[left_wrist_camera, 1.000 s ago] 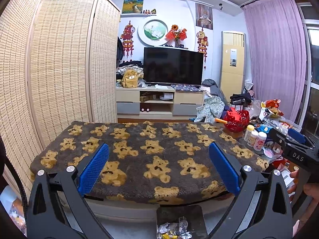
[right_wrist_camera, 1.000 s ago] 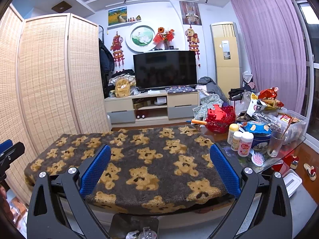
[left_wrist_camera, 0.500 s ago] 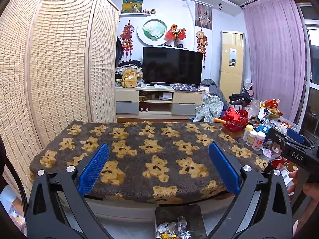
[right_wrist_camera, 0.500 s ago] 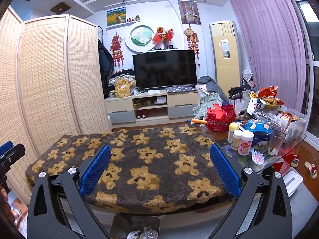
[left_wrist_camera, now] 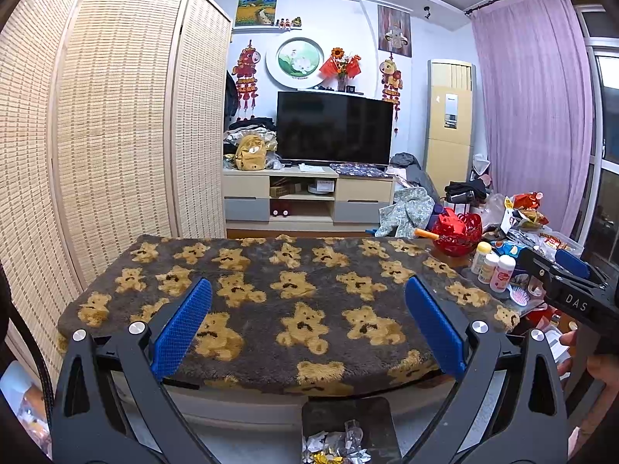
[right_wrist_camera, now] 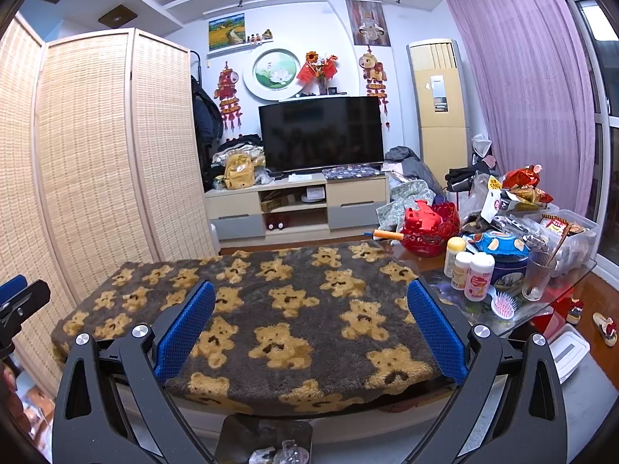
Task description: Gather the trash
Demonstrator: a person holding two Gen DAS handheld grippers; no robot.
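A dark bin [left_wrist_camera: 348, 413] stands on the floor below the table's near edge, with crumpled wrappers [left_wrist_camera: 336, 446] inside. It also shows in the right wrist view [right_wrist_camera: 267, 437]. My left gripper [left_wrist_camera: 307, 319] is open and empty, held above the bear-patterned blanket [left_wrist_camera: 286, 266]. My right gripper [right_wrist_camera: 309, 323] is open and empty over the same blanket [right_wrist_camera: 278, 282]. The right gripper also shows at the right edge of the left wrist view [left_wrist_camera: 568, 286].
The table's right end holds a red basket [right_wrist_camera: 429, 232], three small bottles [right_wrist_camera: 468, 266], a glass [right_wrist_camera: 537, 274], a pink hairbrush [right_wrist_camera: 503, 305] and snack packets [right_wrist_camera: 518, 189]. A woven folding screen [left_wrist_camera: 116, 147] stands left. A TV cabinet [left_wrist_camera: 305, 197] is behind.
Both grippers have drifted very slightly; the views are almost the same. Both stay open and empty.
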